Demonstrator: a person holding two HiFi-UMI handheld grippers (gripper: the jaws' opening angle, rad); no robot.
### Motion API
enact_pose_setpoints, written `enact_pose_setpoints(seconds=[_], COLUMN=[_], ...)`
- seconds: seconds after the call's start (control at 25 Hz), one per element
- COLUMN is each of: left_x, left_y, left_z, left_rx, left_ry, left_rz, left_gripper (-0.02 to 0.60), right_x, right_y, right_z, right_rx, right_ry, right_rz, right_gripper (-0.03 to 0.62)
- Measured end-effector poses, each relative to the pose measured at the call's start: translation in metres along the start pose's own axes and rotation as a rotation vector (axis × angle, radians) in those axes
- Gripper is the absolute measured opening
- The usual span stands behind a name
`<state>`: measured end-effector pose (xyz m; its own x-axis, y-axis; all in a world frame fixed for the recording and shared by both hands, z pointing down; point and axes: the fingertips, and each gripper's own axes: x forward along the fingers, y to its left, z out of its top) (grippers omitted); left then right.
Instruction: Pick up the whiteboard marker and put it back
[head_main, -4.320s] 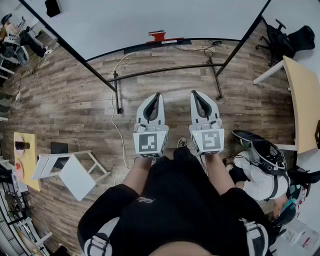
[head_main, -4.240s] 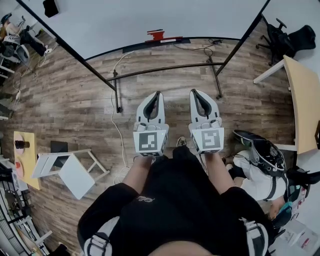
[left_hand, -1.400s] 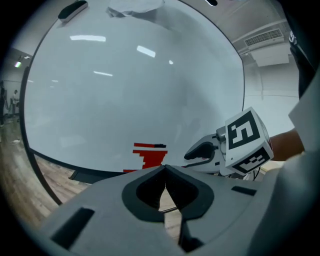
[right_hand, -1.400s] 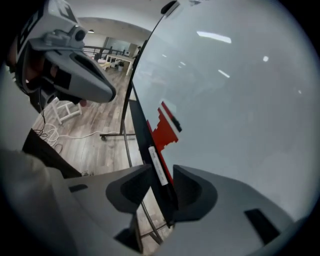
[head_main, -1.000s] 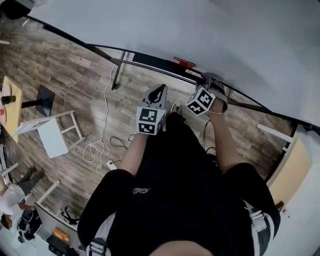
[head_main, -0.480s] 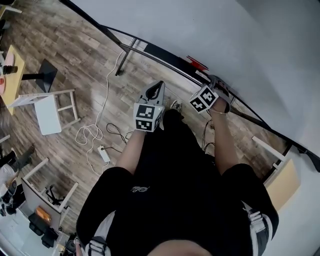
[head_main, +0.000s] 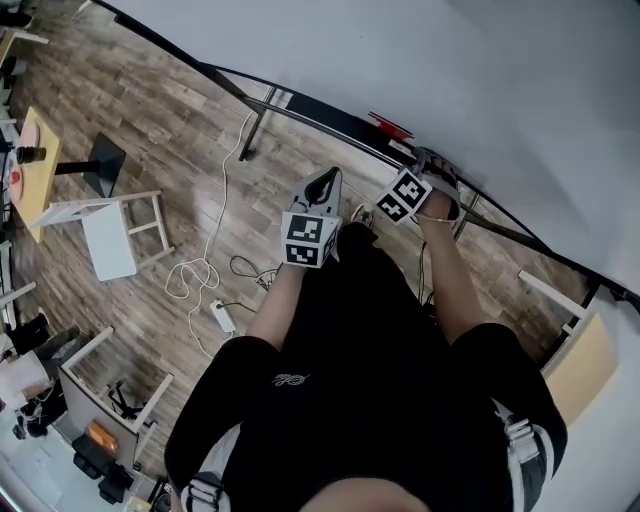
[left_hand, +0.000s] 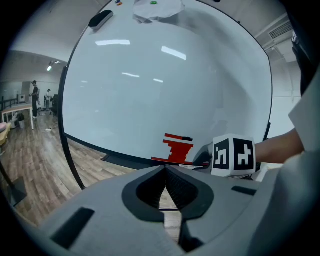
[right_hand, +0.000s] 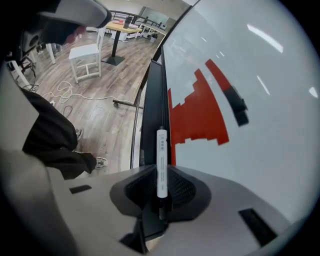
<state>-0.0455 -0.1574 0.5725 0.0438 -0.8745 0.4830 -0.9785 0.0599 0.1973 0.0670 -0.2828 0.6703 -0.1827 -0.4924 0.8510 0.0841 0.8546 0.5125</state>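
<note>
Whiteboard marker (right_hand: 161, 160) sits btw R tongs' (right_hand: 161, 170) closing jaws, on board ledge (right_hand: 150, 110); L tongs (left_hand: 165, 169) pressed together.

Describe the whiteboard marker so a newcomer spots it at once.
Find the whiteboard, then the black tray along its bottom edge. The marker lies along it beside the red stepped shape: a slim white stick between the closing tongs of the right gripper.

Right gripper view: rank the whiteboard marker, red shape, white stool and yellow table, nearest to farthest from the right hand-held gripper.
1. whiteboard marker, between its closing jaws.
2. red shape, on the board ahead.
3. white stool, floor, far left.
4. yellow table, beyond the stool.
</note>
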Motion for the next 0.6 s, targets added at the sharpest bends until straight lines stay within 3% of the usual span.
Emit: enact_pose_setpoints(seconds=[0.36,0.6], left_x=[-0.037,-0.061], left_y=[0.024,0.043], left_z=[0.011,0.007], left_rx=[0.007,0.001], left_ry=[-0.053,-0.072], left_rz=[-0.039,-0.077], left_gripper=[0.006,0.006], right_x=[-0.03,-0.084], right_y=[-0.002,0.001], right_z=[0.013,0.049], right_rx=[0.039,0.149], right_ry=[-0.016,-0.122], right_rz=[-0.077,-0.147], right_gripper=[0.052,0.052])
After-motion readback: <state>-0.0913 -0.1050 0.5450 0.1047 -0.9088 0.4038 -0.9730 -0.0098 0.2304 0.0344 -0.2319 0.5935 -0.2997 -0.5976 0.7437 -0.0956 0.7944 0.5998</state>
